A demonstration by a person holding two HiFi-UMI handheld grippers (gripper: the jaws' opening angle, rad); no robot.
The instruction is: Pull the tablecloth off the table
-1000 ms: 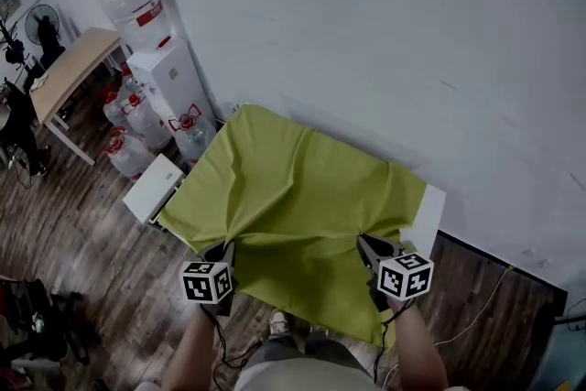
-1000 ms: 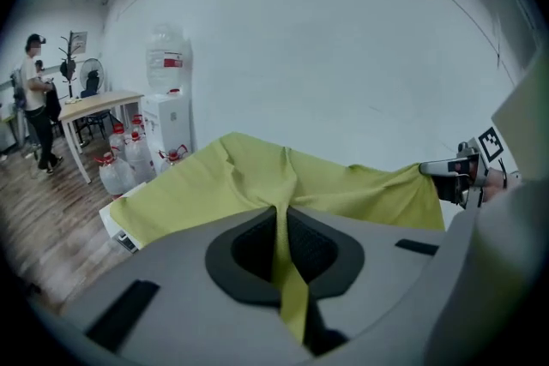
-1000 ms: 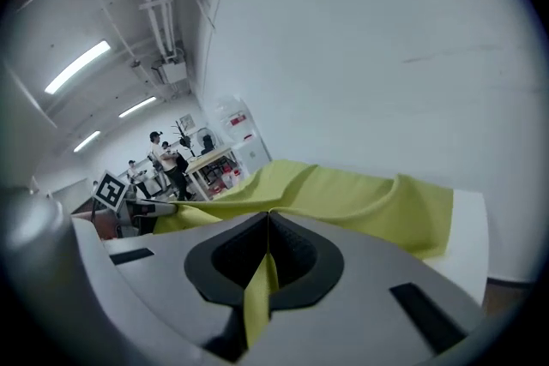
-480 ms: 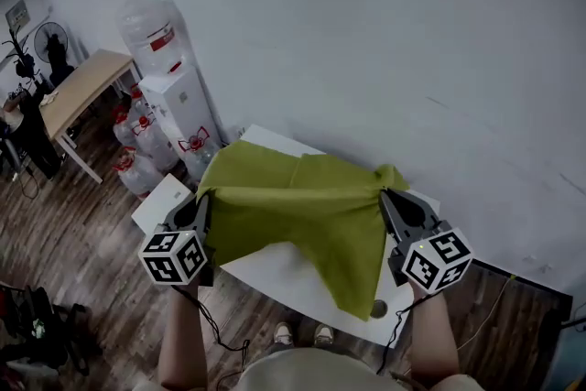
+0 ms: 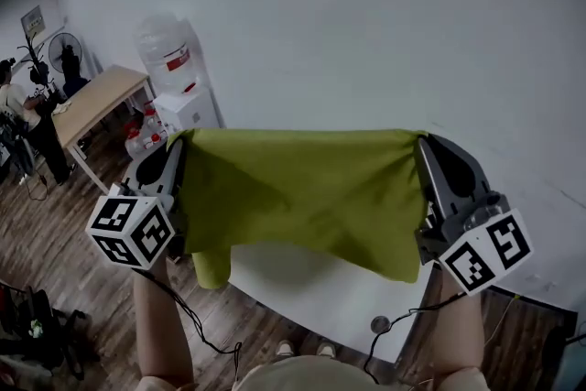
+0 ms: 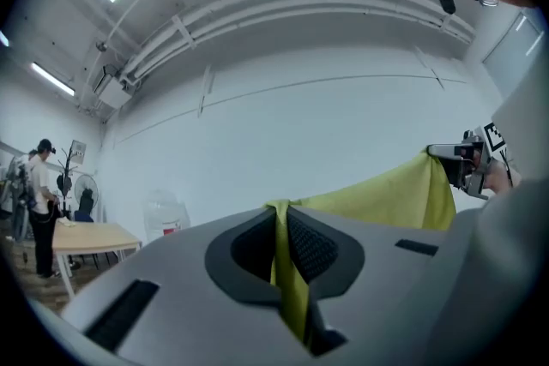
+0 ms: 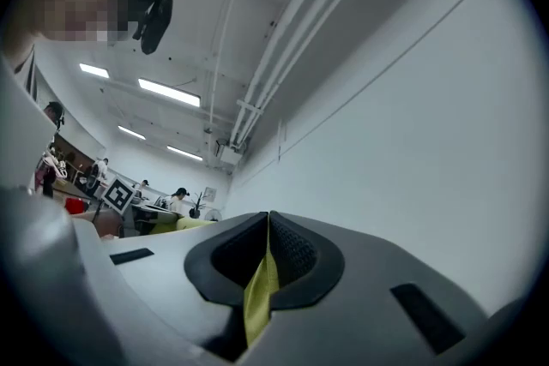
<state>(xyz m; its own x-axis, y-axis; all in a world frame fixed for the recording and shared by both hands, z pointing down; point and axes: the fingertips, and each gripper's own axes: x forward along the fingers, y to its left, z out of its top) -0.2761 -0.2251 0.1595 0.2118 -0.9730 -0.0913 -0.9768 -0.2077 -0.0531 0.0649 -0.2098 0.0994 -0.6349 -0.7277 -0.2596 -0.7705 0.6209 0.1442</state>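
The yellow-green tablecloth (image 5: pixel 302 192) hangs in the air, stretched between both grippers above the white table (image 5: pixel 316 288). My left gripper (image 5: pixel 177 145) is shut on its left top corner, my right gripper (image 5: pixel 419 140) is shut on its right top corner. In the left gripper view the tablecloth (image 6: pixel 377 197) runs from the shut left gripper (image 6: pixel 281 210) across to the other gripper at the right. The right gripper view shows a strip of tablecloth (image 7: pixel 260 291) pinched in the right gripper (image 7: pixel 268 223). The cloth hides most of the tabletop.
A white wall (image 5: pixel 366 23) rises behind the table. A water dispenser (image 5: pixel 179 92) with spare bottles stands at the left, beside a wooden desk (image 5: pixel 96 101). A person (image 5: pixel 18 128) is at the far left. A cable (image 5: pixel 197 325) trails over the wooden floor.
Both grippers have risen and spread apart, lifting the tablecloth off the table until it hangs flat between them. The white tabletop has come into sight beneath it.
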